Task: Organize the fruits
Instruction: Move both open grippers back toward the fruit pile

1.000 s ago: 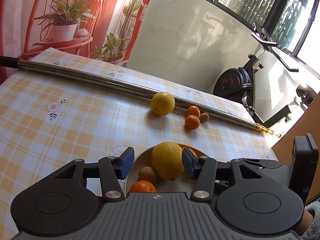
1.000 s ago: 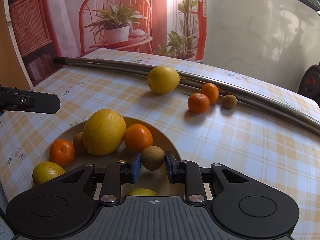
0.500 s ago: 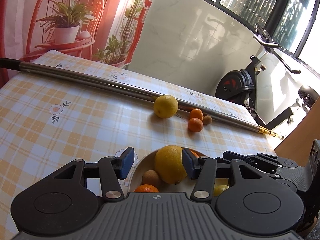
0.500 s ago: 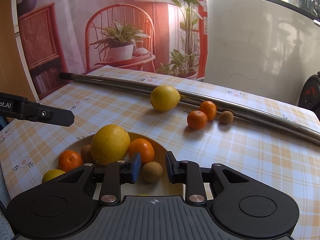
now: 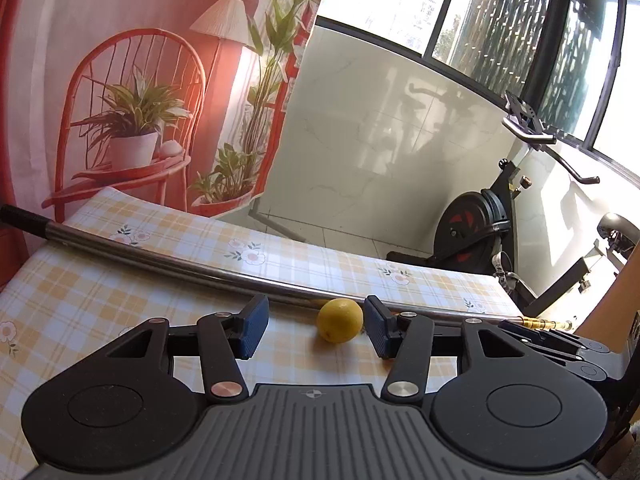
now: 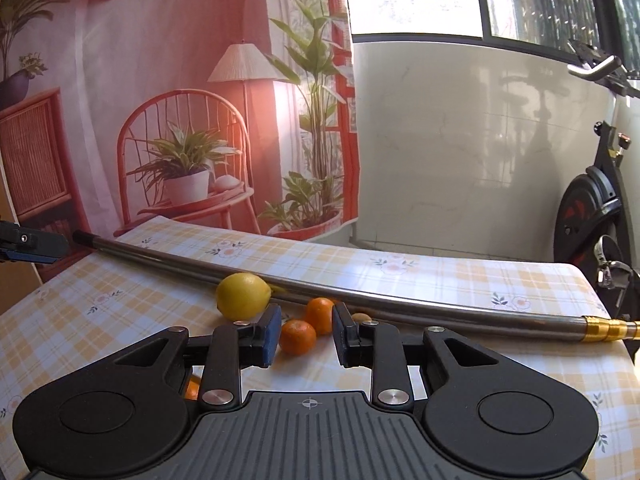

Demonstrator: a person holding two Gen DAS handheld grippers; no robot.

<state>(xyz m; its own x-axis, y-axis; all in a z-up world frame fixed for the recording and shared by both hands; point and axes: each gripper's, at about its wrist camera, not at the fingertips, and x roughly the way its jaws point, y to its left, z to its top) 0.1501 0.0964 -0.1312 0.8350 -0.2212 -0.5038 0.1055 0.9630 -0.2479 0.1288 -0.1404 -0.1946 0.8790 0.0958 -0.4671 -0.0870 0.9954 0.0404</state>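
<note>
L claw (image 5: 316, 326) wide, empty | R claw (image 6: 304, 334) narrow, empty | risk: nudged lemon (image 6: 243, 296) rolls into tangerines (image 6: 297, 337); scatters

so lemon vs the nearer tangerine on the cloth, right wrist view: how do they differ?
The lemon is yellow; the nearer tangerine is orange. The lemon looks clearly bigger and slightly oval, the tangerine small and round. The lemon sits close against the metal pole; the tangerine lies nearer the camera, apart from the pole, beside a second tangerine. Both rest loose on the checked tablecloth, not held.
</note>
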